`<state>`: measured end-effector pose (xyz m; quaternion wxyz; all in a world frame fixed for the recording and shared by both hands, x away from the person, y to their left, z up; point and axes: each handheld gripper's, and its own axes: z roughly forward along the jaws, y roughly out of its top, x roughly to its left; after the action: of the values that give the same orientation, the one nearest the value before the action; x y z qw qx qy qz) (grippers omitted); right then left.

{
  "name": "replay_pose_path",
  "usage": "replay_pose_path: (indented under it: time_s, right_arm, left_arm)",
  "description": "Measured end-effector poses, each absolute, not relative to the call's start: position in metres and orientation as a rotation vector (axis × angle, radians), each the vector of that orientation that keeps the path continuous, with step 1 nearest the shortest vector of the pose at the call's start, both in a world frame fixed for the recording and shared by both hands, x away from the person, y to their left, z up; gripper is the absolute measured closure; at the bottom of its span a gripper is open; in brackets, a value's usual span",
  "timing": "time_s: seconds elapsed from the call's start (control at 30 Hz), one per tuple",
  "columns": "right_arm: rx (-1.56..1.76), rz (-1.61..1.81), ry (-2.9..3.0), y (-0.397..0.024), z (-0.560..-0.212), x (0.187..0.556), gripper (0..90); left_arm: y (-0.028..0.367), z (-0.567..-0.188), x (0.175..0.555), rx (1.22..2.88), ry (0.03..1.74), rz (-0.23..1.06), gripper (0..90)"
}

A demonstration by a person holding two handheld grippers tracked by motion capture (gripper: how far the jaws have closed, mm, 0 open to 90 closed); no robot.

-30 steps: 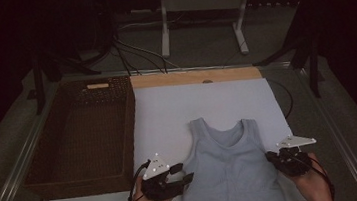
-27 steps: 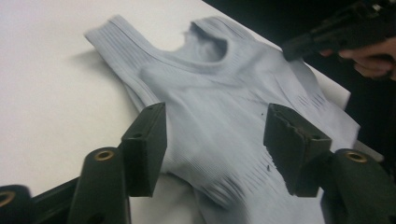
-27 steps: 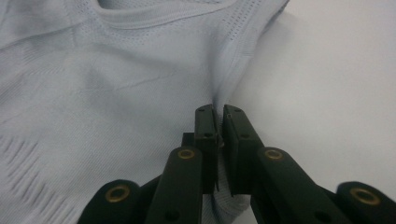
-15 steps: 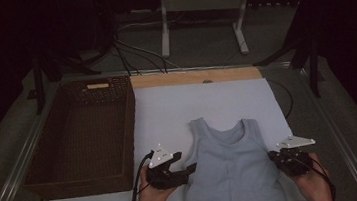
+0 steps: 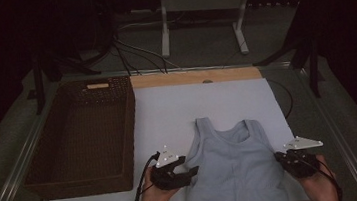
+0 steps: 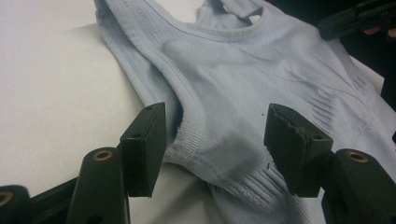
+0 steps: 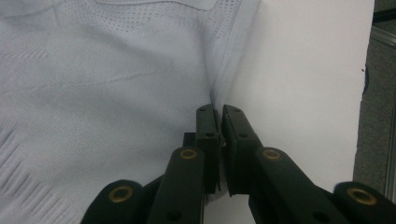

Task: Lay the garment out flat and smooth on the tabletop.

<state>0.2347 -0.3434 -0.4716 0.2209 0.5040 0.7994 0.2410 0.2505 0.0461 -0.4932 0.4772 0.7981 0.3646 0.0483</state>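
A pale blue sleeveless top (image 5: pixel 234 170) lies flat on the white sheet (image 5: pixel 207 102), neck toward the far side. My left gripper (image 5: pixel 191 172) is at its left edge, low on the sheet. In the left gripper view the jaws of that gripper (image 6: pixel 217 135) have just been closing and still stand apart, with the armhole hem of the top (image 6: pixel 243 79) between them and not pressed. At the top's right edge, my right gripper (image 5: pixel 279 156) lies low. In the right gripper view its jaws (image 7: pixel 218 112) are shut on the side hem of the top (image 7: pixel 107 79).
A dark wicker basket (image 5: pixel 132 130) stands along the left of the sheet. A wooden board (image 5: pixel 194 77) borders the sheet's far edge, and a metal stand (image 5: pixel 201 2) is beyond it. Cables trail at the back left. The right hand's gripper (image 6: pixel 359 18) appears far off in the left gripper view.
My left gripper has shifted right and slightly away from me, up to the top's left edge. The right gripper has stayed where it was, shut on the hem.
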Motion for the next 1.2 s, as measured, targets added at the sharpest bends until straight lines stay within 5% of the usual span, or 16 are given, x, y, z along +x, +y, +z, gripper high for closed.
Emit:
replay_pose_path:
  time_s: [0.07, 0.27, 0.33, 0.6, 1.0, 1.2]
  right_arm:
    - [1.389, 0.667, 2.214, -0.342, -0.472, 0.235, 85.5]
    - [1.388, 0.684, 2.221, -0.342, -0.471, 0.233, 85.4]
    - [1.394, 0.695, 2.228, -0.342, -0.471, 0.232, 85.4]
    - [1.395, 0.724, 2.233, -0.342, -0.468, 0.227, 85.3]
    - [1.388, 0.727, 2.242, -0.340, -0.470, 0.228, 85.2]
    - [1.384, 0.728, 2.247, -0.339, -0.470, 0.228, 85.2]
  left_arm:
    - [0.044, -0.495, 0.251, 1.963, 0.883, 0.112, 45.3]
    - [0.047, -0.496, 0.252, 1.987, 0.883, 0.083, 83.9]
    - [0.050, -0.495, 0.251, 1.990, 0.879, 0.070, 89.7]
    - [0.052, -0.490, 0.242, 1.994, 0.847, 0.092, 89.8]
    - [0.046, -0.495, 0.260, 1.935, 0.881, 0.086, 38.0]
    - [0.038, -0.503, 0.265, 1.999, 0.895, 0.075, 30.4]
